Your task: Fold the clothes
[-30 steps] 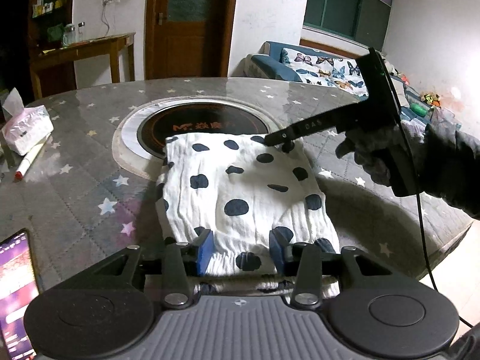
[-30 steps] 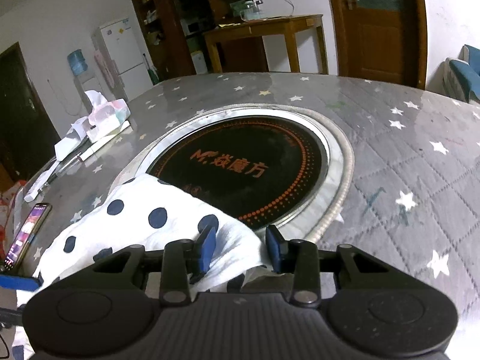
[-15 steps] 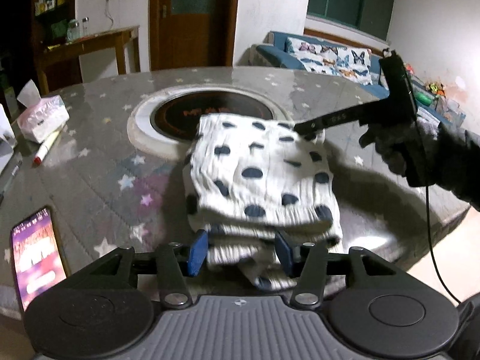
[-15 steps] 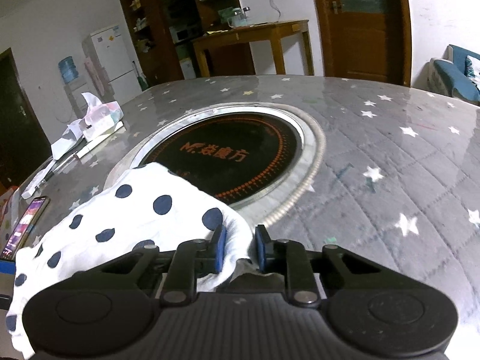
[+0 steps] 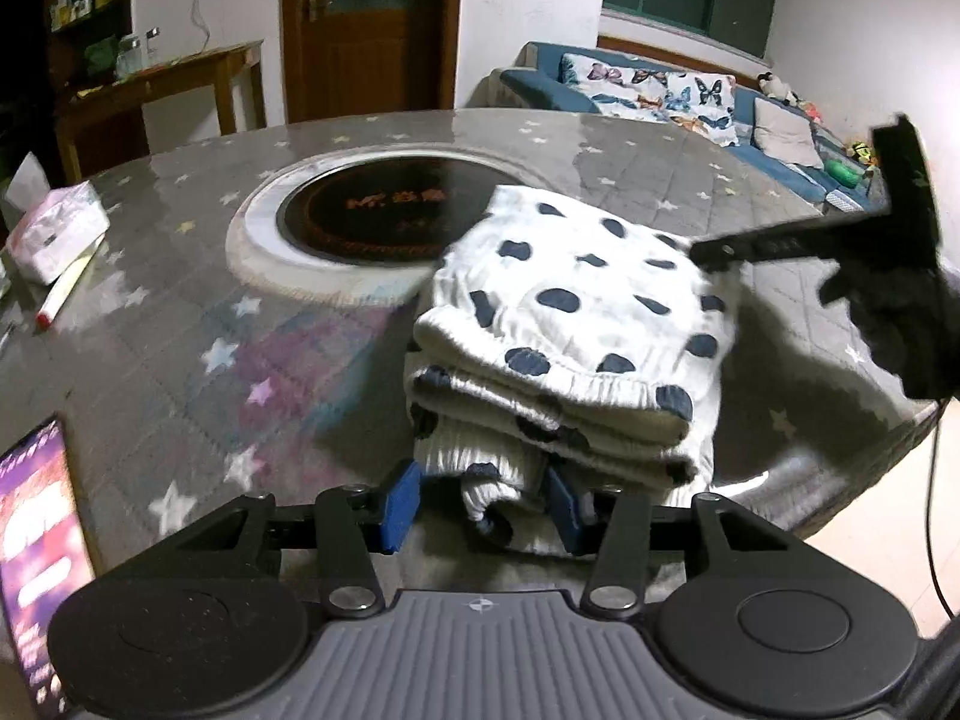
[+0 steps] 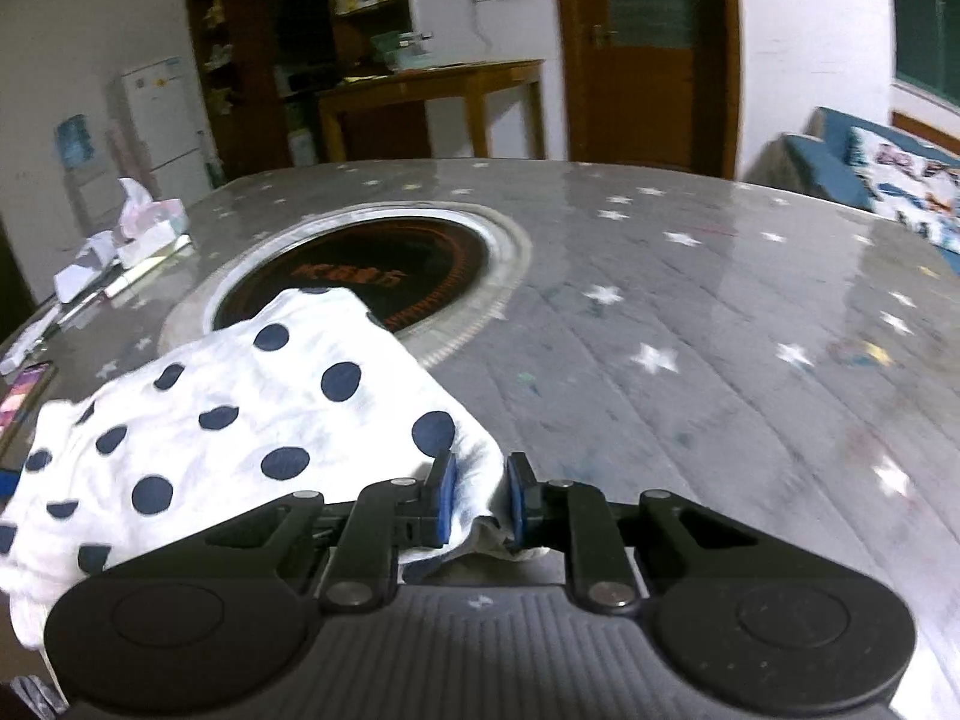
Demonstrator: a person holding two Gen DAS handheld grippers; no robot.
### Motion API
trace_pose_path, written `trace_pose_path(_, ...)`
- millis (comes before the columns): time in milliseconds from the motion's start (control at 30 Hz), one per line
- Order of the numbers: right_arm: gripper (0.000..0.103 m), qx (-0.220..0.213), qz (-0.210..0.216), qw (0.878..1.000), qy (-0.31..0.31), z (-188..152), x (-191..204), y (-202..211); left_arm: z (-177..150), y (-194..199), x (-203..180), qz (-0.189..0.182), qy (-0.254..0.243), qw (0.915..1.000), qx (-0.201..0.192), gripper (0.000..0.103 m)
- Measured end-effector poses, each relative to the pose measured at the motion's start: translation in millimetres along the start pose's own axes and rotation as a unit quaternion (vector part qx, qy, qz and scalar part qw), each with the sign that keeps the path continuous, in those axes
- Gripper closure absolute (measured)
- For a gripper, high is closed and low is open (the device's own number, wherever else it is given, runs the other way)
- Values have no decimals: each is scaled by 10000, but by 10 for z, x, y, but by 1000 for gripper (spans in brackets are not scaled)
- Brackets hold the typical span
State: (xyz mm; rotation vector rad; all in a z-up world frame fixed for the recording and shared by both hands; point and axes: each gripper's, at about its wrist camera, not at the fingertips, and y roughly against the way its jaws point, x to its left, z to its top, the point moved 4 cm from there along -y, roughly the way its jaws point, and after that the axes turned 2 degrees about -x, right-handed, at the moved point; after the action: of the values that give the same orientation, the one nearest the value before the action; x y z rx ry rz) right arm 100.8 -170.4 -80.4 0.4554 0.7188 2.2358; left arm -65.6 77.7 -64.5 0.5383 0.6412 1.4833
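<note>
Left wrist view: I am holding the folded polka-dot garment (image 5: 576, 324), stacked in layers at the star-print table's (image 5: 180, 324) near edge, left gripper (image 5: 483, 507) closing on its lower layers, right gripper (image 6: 477, 501) pinching one corner, leaving, I judge, only final placing.

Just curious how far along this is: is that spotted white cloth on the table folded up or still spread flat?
Folded. The spotted cloth lies in several stacked layers, its edges showing at the near side on the table.
</note>
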Motion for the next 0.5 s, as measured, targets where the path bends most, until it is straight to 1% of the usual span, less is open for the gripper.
trace_pose_path(33, 86, -17, -99, 9999, -39, -32, -23, 47, 25, -34, -4, -35, -24, 10000, -27, 60)
trace_pose_path(100, 86, -60, -329, 9993, -158, -111, -88, 163, 83, -118, -8, -103, -57, 9999, -75, 64)
trace_pose_path(167, 86, -106, -544, 9979, -339, -197, -161, 280, 158, -220, -20, -178, -93, 9997, -121, 64)
trace_pose_path(233, 86, -149, -747, 9957, -525, -284, -231, 394, 241, -319, -46, -262, -151, 9994, -173, 72)
trace_pose_path(300, 86, -186, -960, 9929, -681, -365, -292, 506, 348, -441, -91, -337, -248, 9989, -208, 72)
trace_pose_path(400, 86, -209, -1273, 9889, -744, -459, -350, 645, 512, -623, -191, -439, -477, 9976, -254, 72)
trace_pose_path(500, 85, -218, -1411, 9853, -935, -512, -429, 739, 661, -777, -246, -530, -593, 9965, -250, 72)
